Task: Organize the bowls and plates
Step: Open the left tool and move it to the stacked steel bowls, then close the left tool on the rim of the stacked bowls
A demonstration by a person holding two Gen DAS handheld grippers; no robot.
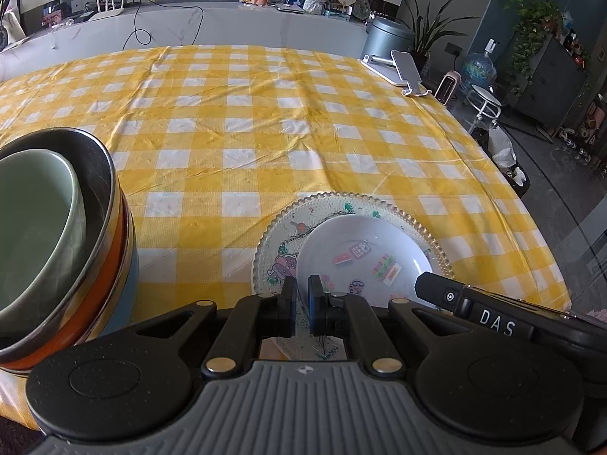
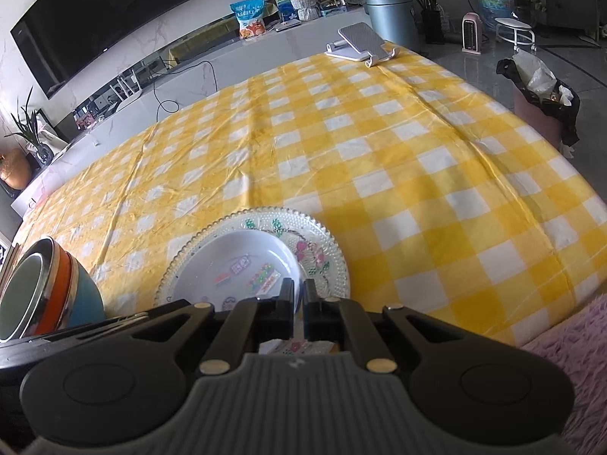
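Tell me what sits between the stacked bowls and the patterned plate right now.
Nothing: only bare checkered tablecloth separates the stacked bowls from the patterned plate holding the white dish. The right wrist view shows it best; the left wrist view agrees.

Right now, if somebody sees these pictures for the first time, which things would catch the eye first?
First the yellow checked tablecloth, which covers the whole table. Near its front edge lies a beaded glass plate with a white sticker-decorated bowl on it; both grippers, left gripper and right gripper, have their jaws closed on that bowl's rim. To the left stands a stack of nested bowls, the green one innermost.
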